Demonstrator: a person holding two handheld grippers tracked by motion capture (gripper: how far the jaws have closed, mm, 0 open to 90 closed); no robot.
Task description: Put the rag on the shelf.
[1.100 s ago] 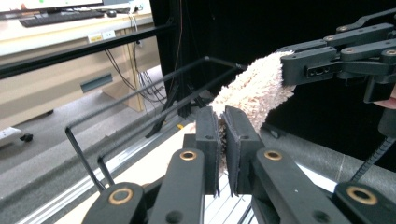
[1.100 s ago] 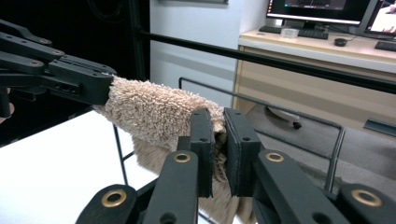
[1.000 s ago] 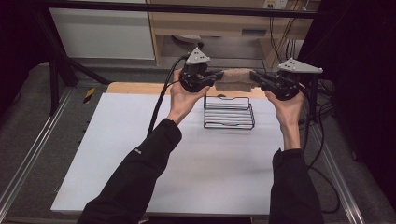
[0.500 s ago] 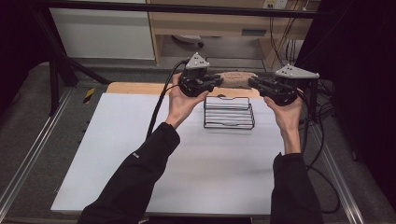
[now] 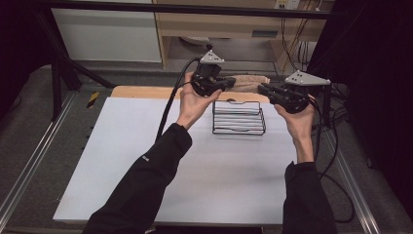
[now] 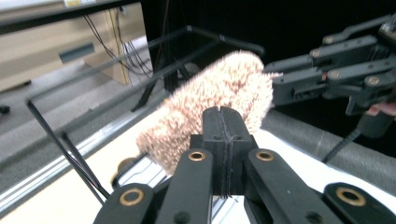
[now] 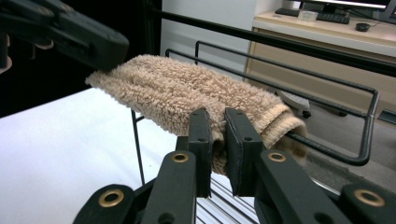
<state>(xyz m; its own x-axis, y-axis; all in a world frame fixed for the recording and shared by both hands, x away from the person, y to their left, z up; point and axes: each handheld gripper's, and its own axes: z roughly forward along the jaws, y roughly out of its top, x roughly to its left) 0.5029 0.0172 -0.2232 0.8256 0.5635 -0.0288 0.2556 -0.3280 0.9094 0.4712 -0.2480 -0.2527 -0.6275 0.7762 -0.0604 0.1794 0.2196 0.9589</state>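
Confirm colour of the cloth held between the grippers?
Tan, fluffy terry cloth; clearest in the right gripper view.

towel (image 6: 219,100) – near end blurred | wire rack (image 7: 299,88) – base cut off

Even overhead light, dark surroundings; left gripper view blurred, towel (image 6: 219,102) soft.

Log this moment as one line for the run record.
left gripper: shut on towel | right gripper: shut on towel | beige fluffy towel: stretched between both, above black wire rack | white table
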